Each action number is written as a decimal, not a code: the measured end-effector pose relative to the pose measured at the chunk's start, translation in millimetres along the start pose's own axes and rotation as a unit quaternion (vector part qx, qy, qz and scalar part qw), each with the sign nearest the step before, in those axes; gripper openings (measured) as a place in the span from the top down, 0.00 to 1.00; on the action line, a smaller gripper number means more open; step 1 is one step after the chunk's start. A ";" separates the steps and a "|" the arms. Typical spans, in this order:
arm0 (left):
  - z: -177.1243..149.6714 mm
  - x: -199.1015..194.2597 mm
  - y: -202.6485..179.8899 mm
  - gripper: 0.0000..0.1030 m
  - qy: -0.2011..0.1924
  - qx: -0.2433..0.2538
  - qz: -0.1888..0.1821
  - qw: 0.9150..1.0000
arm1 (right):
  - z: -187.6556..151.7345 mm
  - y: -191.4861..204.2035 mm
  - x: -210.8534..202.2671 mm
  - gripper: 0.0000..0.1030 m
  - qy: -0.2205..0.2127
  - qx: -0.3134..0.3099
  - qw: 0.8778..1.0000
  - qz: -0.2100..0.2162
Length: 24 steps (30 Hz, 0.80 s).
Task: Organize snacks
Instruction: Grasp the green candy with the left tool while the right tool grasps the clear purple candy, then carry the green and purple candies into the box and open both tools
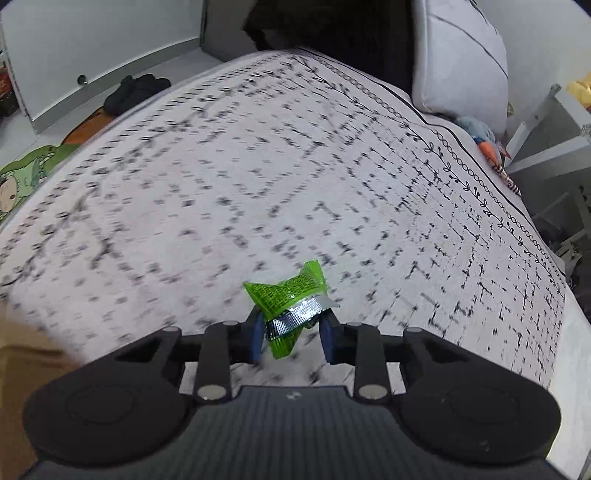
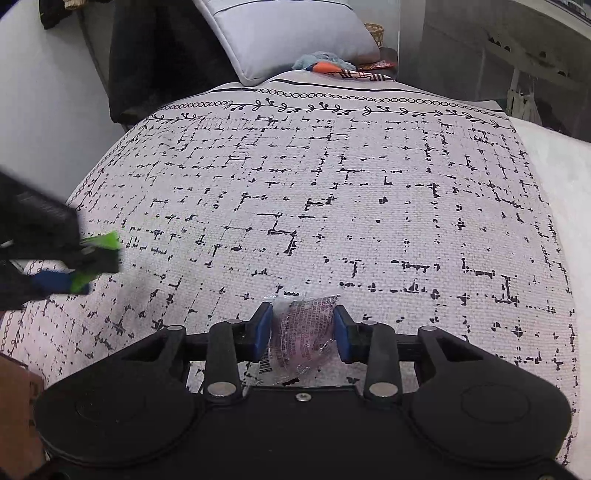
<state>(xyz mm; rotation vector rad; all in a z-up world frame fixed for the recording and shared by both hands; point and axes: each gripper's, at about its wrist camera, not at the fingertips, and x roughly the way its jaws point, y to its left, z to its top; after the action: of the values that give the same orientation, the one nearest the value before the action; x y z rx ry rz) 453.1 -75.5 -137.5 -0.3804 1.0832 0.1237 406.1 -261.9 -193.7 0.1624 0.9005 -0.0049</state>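
Observation:
My left gripper [image 1: 293, 332] is shut on a crumpled green and silver snack packet [image 1: 288, 302], held above the patterned bed cover [image 1: 221, 192]. The right wrist view shows that same left gripper [image 2: 79, 264] at the far left, blurred, with the green packet [image 2: 105, 240] sticking out of it. My right gripper [image 2: 301, 332] is shut on a clear-wrapped pink snack packet [image 2: 301, 336], low over the bed cover [image 2: 332, 184]. The packet's barcode edge hangs below the blue pads [image 2: 262, 332].
A brown cardboard box [image 1: 22, 369] sits at the lower left; its corner [image 2: 18, 406] also shows in the right wrist view. A grey pillow [image 2: 288, 33] and small toys [image 2: 325, 64] lie at the bed's far end. Black slippers [image 1: 135, 90] rest on the floor.

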 end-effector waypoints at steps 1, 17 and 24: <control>-2.2 -7.1 6.4 0.71 0.001 -0.003 -0.001 1.000 | -0.3 0.6 -1.2 0.67 0.000 0.000 1.000 -0.003; -39.3 -103.0 86.3 0.71 -0.014 -0.016 -0.035 0.999 | -24.9 33.8 -66.7 0.67 -0.029 -0.056 0.997 -0.039; -52.5 -135.5 117.8 0.71 -0.022 -0.016 -0.048 0.998 | -33.3 60.8 -106.9 0.67 -0.057 -0.070 0.995 -0.036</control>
<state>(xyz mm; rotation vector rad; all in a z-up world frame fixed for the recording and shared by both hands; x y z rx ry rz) 312.4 26.5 -68.5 -0.4559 1.0192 0.0642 318.1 -203.9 -122.2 -0.0006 0.7900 -0.0172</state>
